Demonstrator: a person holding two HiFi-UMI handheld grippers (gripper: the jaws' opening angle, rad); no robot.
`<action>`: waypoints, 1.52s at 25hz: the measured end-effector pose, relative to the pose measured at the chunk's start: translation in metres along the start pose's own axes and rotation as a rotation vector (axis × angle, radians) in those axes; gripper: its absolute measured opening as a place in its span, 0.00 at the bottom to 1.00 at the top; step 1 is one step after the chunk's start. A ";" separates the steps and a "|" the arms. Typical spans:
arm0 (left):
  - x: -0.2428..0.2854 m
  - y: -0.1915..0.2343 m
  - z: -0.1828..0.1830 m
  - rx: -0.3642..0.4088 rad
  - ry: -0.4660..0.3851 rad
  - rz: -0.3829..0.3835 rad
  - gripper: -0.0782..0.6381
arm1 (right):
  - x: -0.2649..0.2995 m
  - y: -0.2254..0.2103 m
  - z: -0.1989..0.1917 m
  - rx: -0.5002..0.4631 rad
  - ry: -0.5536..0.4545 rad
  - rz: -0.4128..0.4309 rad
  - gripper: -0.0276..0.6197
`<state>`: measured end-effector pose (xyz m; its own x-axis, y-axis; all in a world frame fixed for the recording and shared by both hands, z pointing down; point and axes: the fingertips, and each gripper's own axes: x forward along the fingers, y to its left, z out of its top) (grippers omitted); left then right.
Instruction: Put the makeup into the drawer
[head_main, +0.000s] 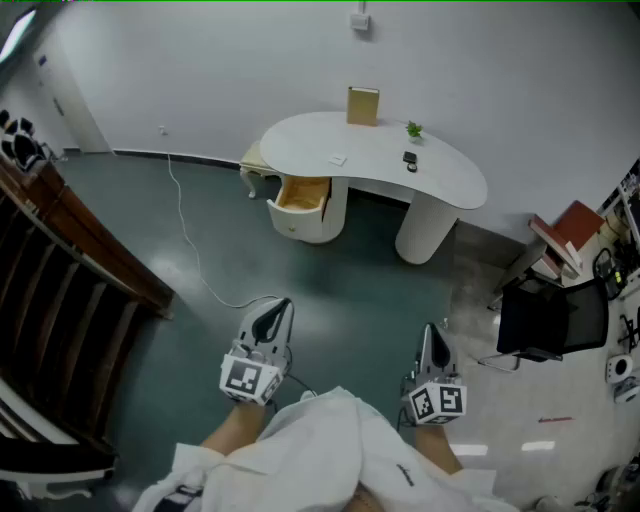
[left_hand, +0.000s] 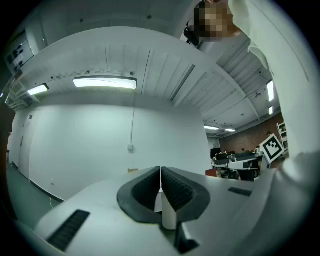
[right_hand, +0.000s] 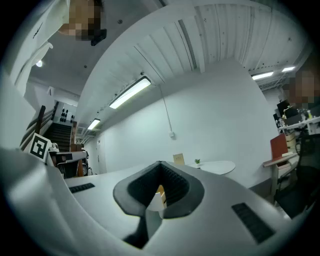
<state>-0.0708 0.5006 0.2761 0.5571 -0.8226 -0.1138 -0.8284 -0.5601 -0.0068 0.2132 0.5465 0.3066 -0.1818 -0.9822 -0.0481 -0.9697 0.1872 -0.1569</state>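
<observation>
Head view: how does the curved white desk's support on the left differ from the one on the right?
The white rounded pedestal on the left has a drawer pulled open; the white round leg on the right shows no drawer. The pedestal shows tan wood inside that drawer; the leg is plain white all over. Both are rounded and stand under the white curved desk.

White walls (head_main: 200, 70) enclose a dark green, faintly glossy floor (head_main: 330, 290). At twelve o'clock a white kidney-shaped desk (head_main: 440, 175) stands near the far wall. At nine o'clock runs a dark wooden stair rail (head_main: 70, 250), and at three o'clock sits a black screen (head_main: 550, 320). A thin cable (head_main: 185, 235) trails across the floor. Strip lights (left_hand: 105, 82) glow on the ribbed ceiling.
</observation>
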 end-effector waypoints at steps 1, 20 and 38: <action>-0.001 0.003 0.000 -0.004 0.002 0.002 0.15 | 0.001 0.003 -0.001 0.000 0.003 0.001 0.07; 0.000 0.011 -0.006 -0.035 0.012 -0.047 0.15 | 0.004 0.024 -0.010 0.020 0.031 0.009 0.07; 0.011 0.015 -0.018 -0.066 0.040 -0.136 0.32 | 0.016 0.035 -0.018 0.028 0.046 -0.016 0.07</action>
<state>-0.0764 0.4813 0.2924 0.6672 -0.7409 -0.0767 -0.7400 -0.6711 0.0458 0.1738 0.5372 0.3185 -0.1745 -0.9847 -0.0003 -0.9677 0.1715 -0.1849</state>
